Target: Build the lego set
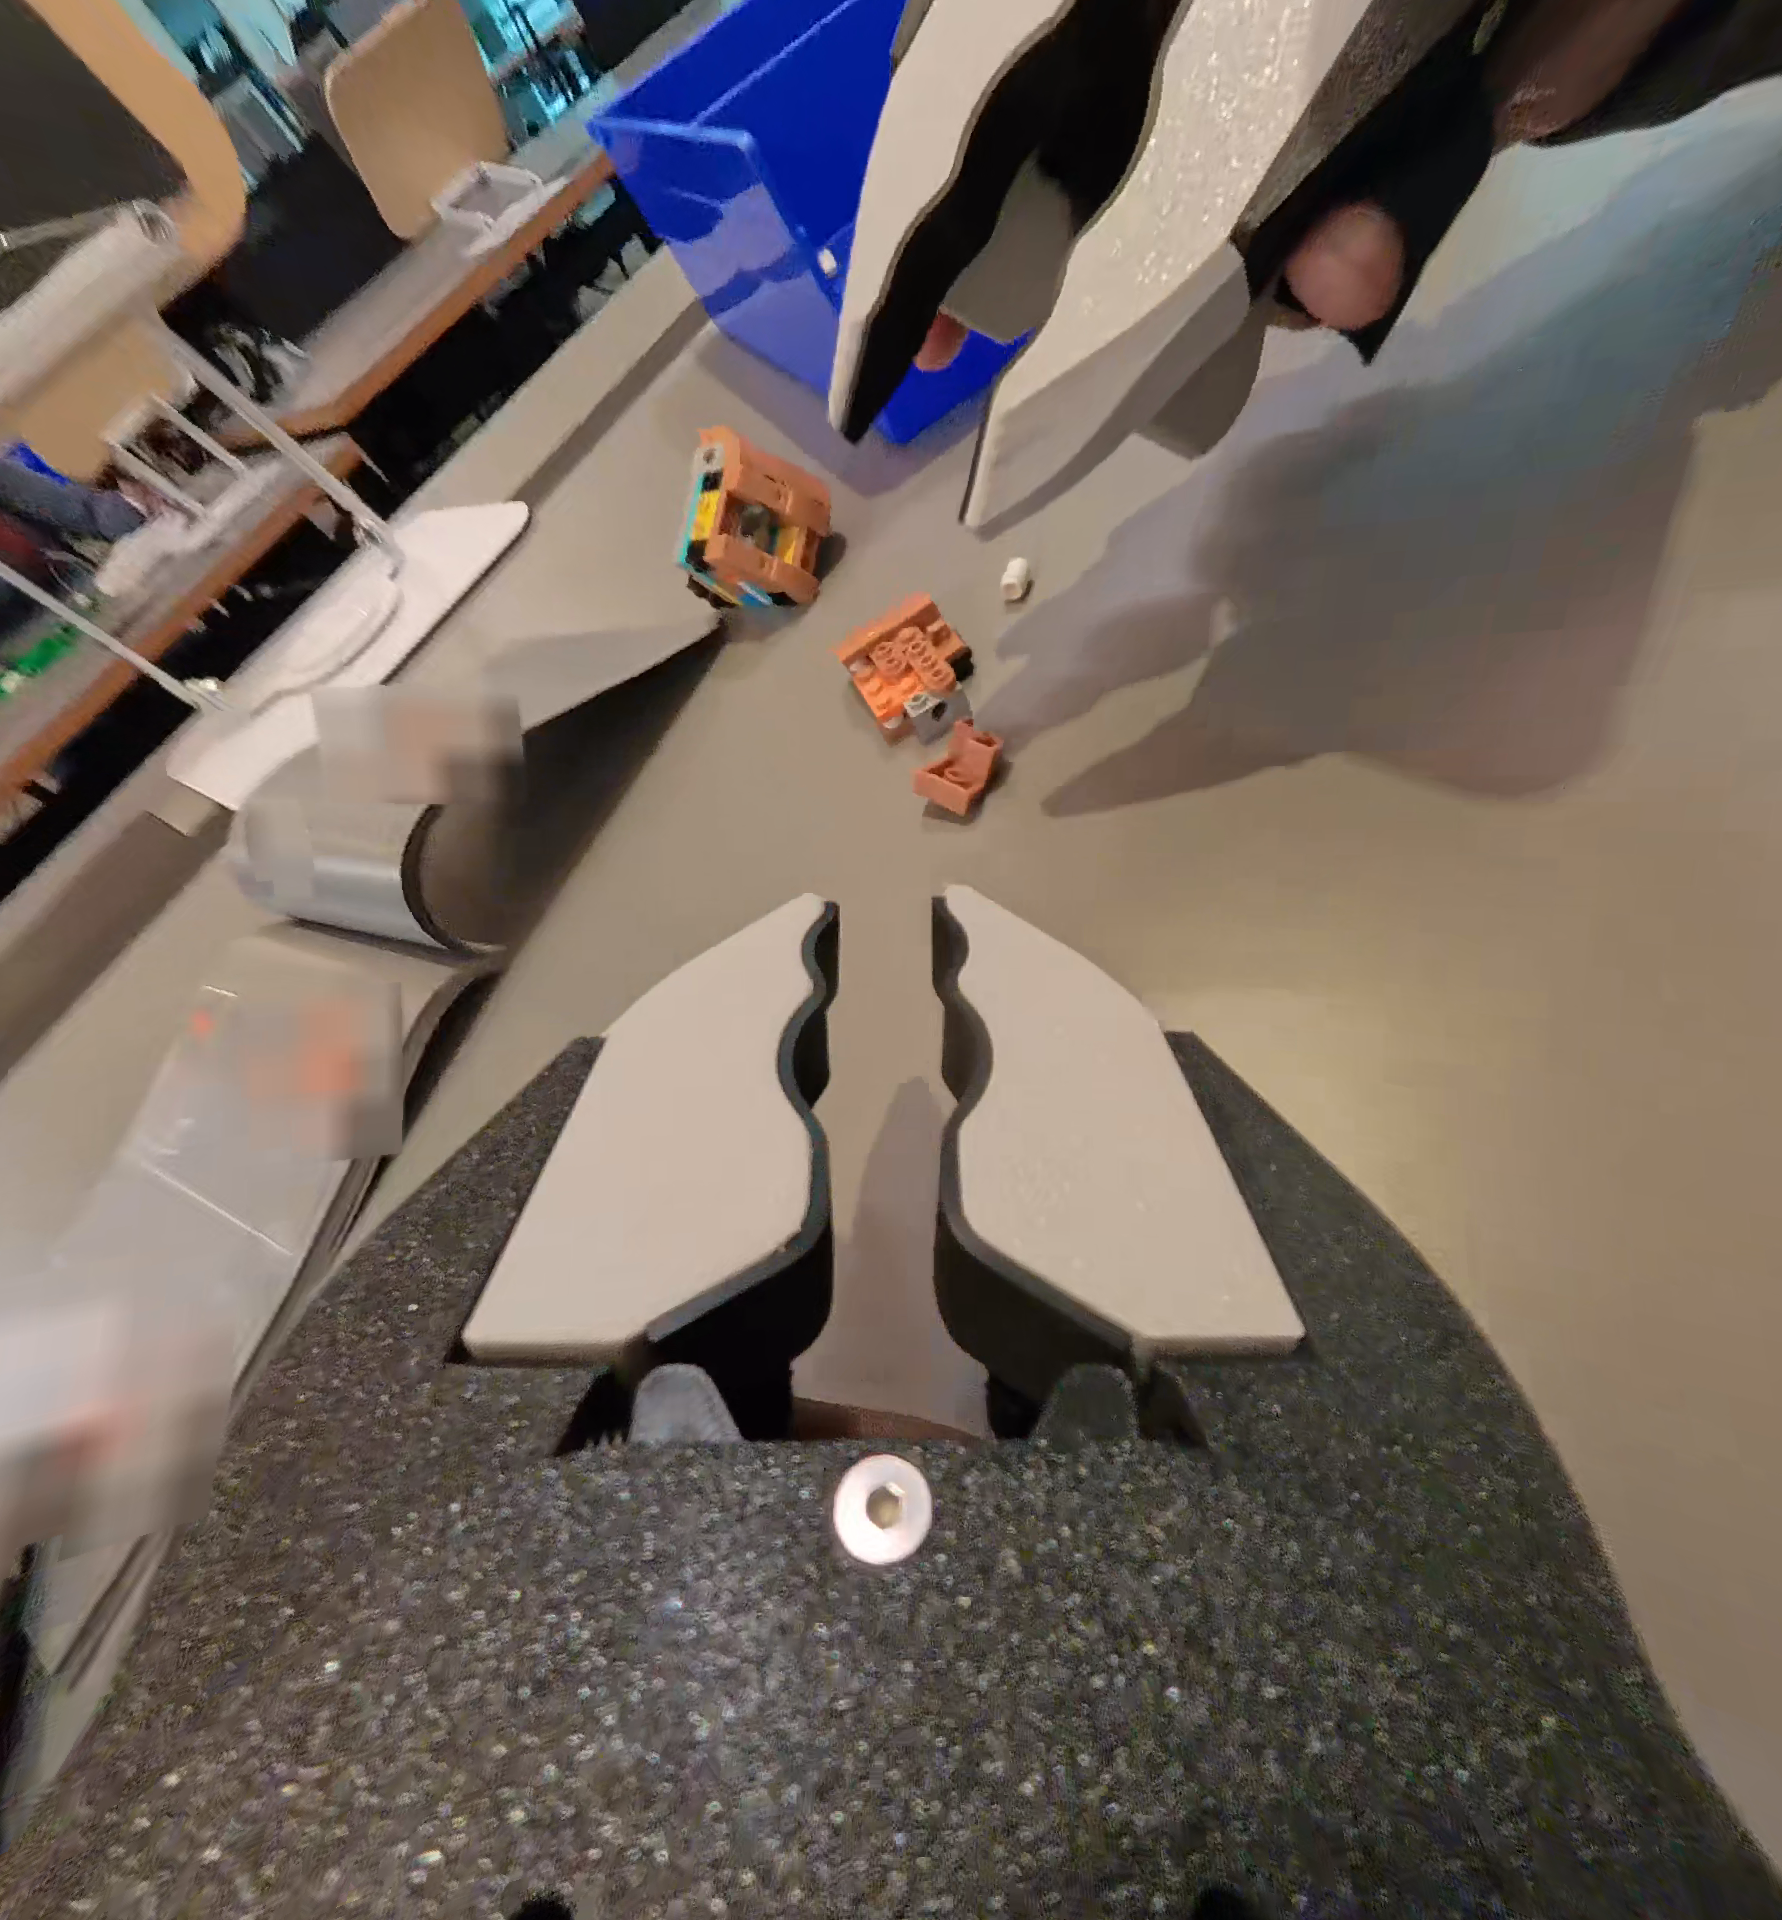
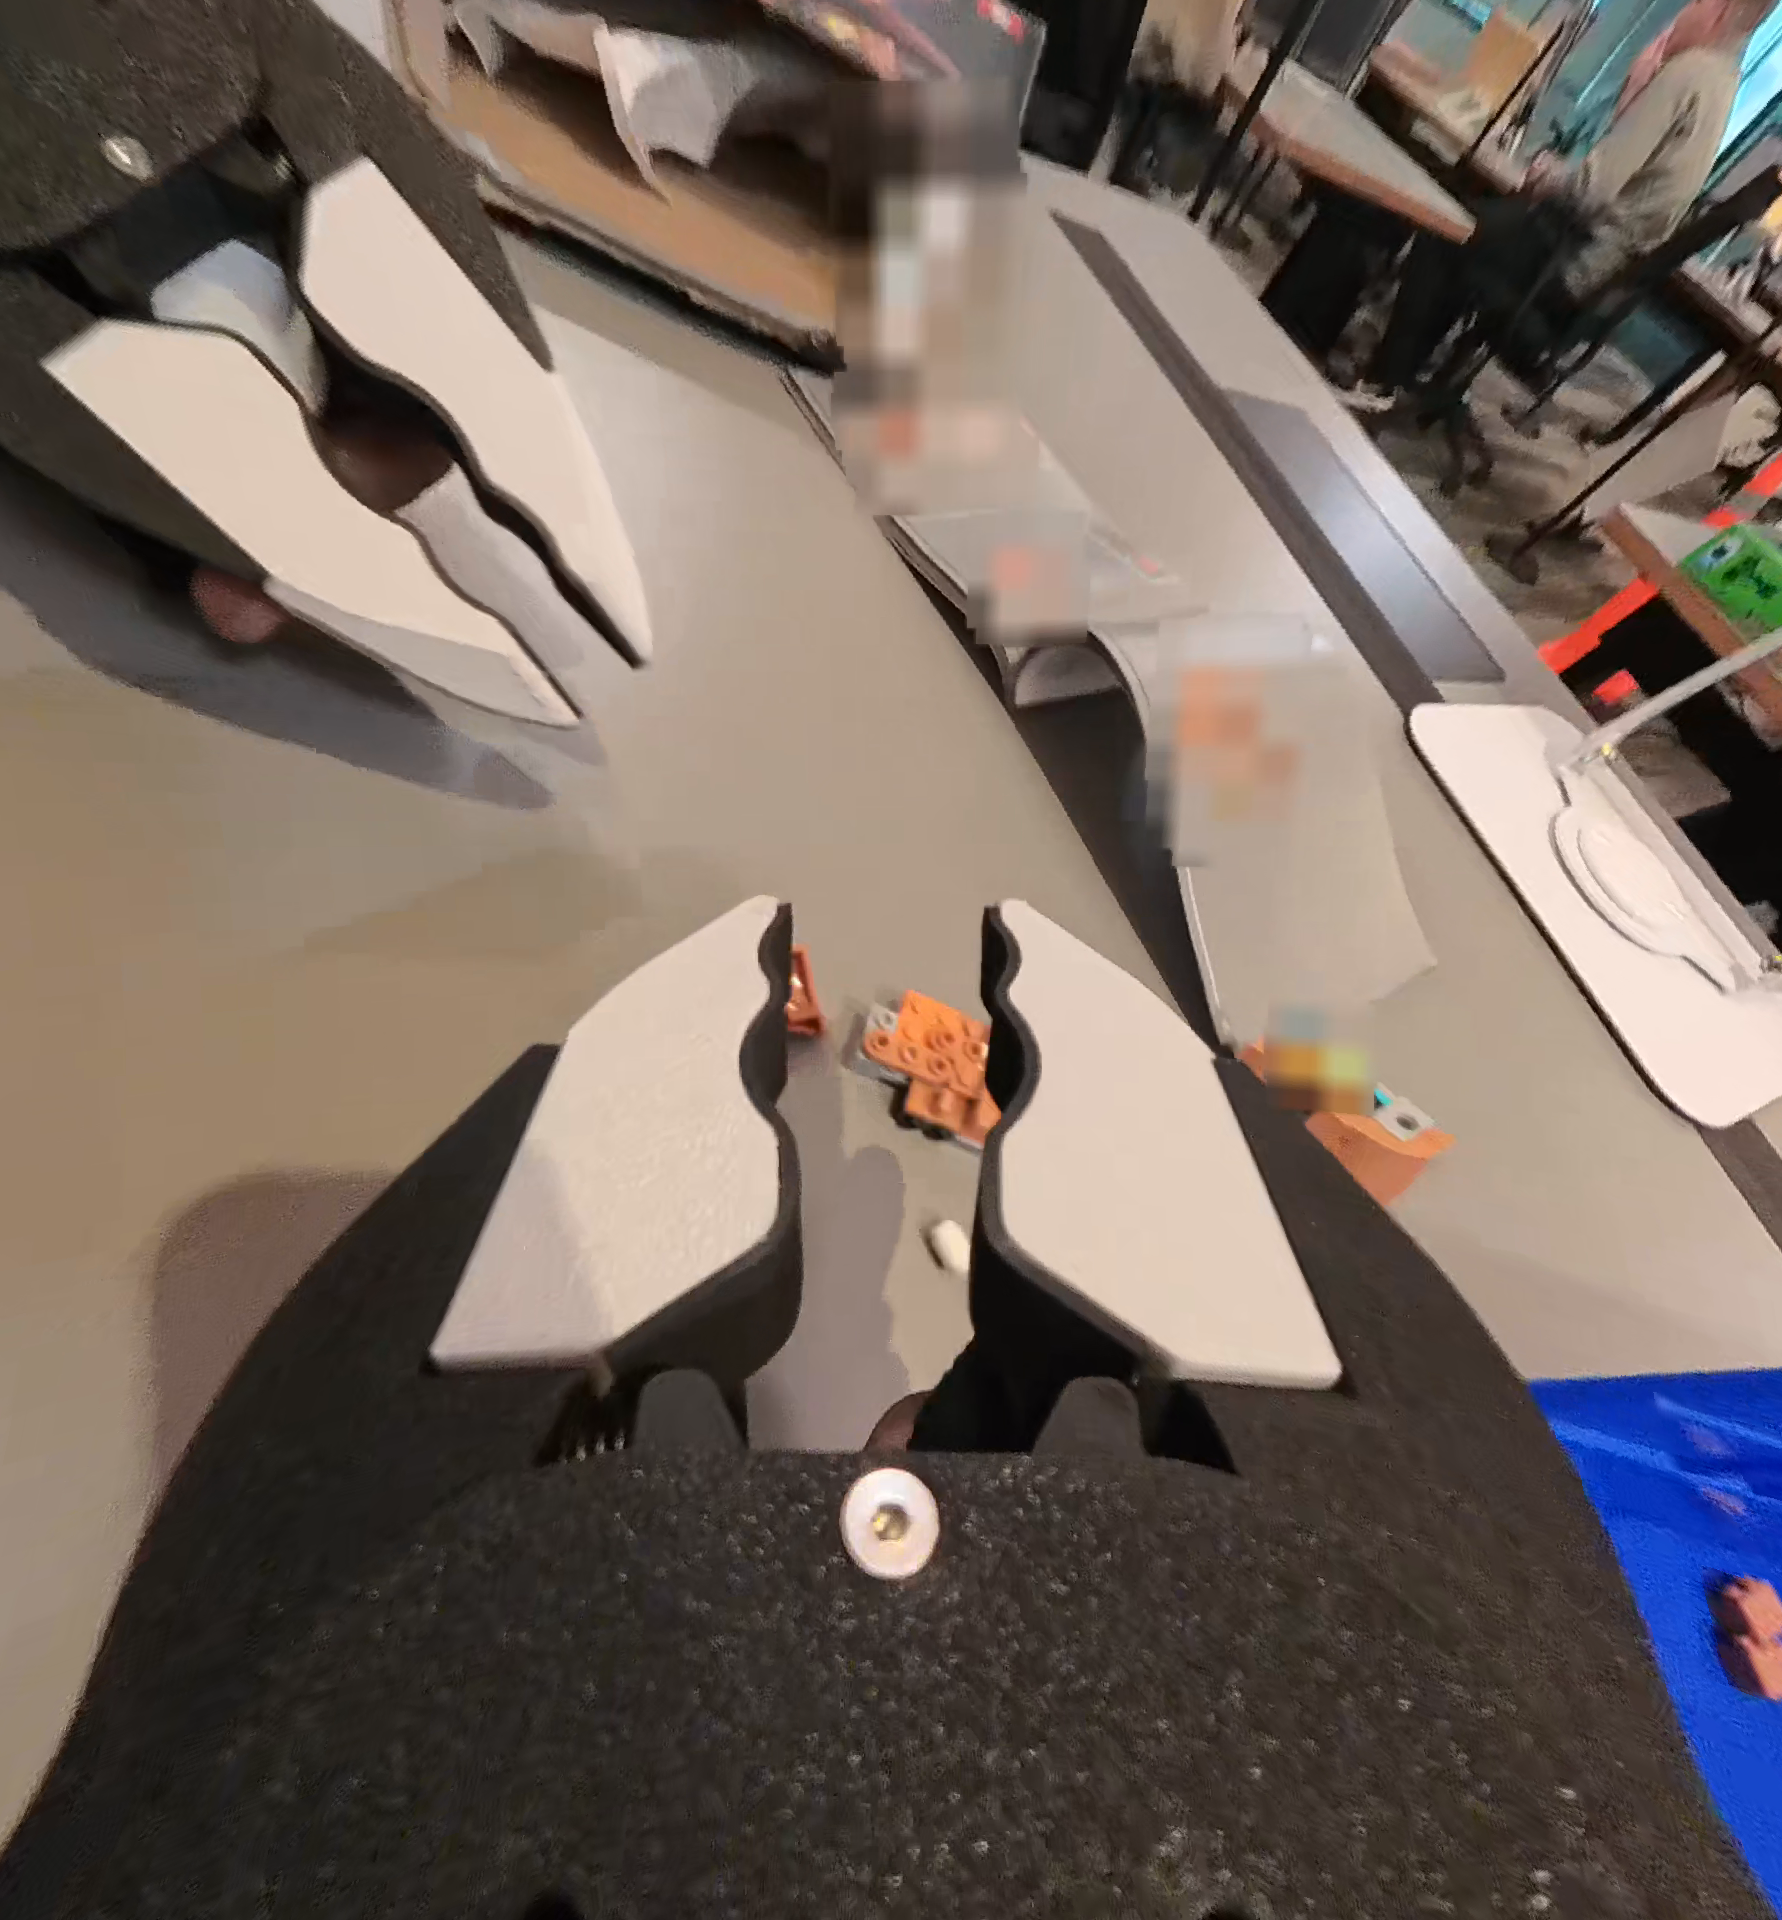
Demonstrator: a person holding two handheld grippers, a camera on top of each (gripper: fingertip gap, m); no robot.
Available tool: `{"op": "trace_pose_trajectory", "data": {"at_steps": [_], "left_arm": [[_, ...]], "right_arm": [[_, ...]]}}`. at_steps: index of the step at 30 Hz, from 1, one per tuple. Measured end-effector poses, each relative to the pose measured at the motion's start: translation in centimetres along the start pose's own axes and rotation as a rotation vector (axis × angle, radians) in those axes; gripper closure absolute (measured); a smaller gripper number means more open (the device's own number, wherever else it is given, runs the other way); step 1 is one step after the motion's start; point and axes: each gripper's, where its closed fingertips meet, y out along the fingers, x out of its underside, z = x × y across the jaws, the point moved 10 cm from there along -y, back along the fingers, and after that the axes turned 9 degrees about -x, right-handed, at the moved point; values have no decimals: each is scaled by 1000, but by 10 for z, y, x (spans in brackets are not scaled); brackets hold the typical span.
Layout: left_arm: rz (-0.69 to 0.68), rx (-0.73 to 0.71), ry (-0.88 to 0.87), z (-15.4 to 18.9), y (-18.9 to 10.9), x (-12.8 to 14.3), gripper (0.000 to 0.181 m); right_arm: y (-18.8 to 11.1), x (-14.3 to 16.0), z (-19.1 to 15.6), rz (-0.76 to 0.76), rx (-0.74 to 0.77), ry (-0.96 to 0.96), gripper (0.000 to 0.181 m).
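A: Left tool point(image 1: 882, 904) first — released, nothing between the fingers, only a narrow gap with bare grey tabletop point(image 1: 1386, 1143) under it. Hovering low, aimed straight at the bricks on the far side.

B: Same for the right tool point(image 2: 887, 914) — parted wider, gripping nothing, angled down over the loose pieces. Probably lined up for a pick, judging by how the small orange assembly point(image 2: 934, 1055) sits right in the gap between the fingers.

A: Outward from the left tool, then: single brown brick point(image 1: 960, 769) nearest, touching or just short of the small orange assembly point(image 1: 902, 665) — hard to say which. Tiny white cylinder point(image 1: 1015, 579) a little to the right, lying loose. Larger brown-and-yellow block point(image 1: 752, 525) farther off, to the left, apart from the rest.

B: Likely kept apart as the main build, with the small parts spread out for easy reach. Blue bin point(image 1: 762, 218) at the far edge, with a brown piece point(image 2: 1754, 1652) lying inside — spare stock, presumably.

A: Open booklet point(image 1: 243, 1091) on the near left, pages curled, within glance of both tools. White lamp base point(image 1: 451, 551) beyond it.

B: Nothing joined in the air yet; everything resting on the tabletop.
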Motion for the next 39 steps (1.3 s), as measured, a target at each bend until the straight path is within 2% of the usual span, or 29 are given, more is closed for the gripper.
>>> {"op": "trace_pose_trajectory", "data": {"at_steps": [6, 11, 16, 21, 31, 39], "left_arm": [[-76, 52, -36, -3, 7, 1, 163], [-102, 28, -96, -6, 8, 1, 163], [-161, 43, -228, -3, 2, 1, 163], [-176, 35, -309, 2, -10, 1, 163], [-161, 28, -249, 19, -22, -3, 163], [-165, 35, -239, 20, -21, -3, 163]], "right_arm": [[-7, 8, 30, -158, -81, 135, 140], [-9, 15, 42, -170, -192, 233, 136], [-13, 14, 43, -173, -280, 243, 134], [-13, 0, 27, -193, -274, 175, 133], [19, -19, -2, -300, -272, 75, 133], [57, -10, -1, -466, -258, 65, 134]]}}
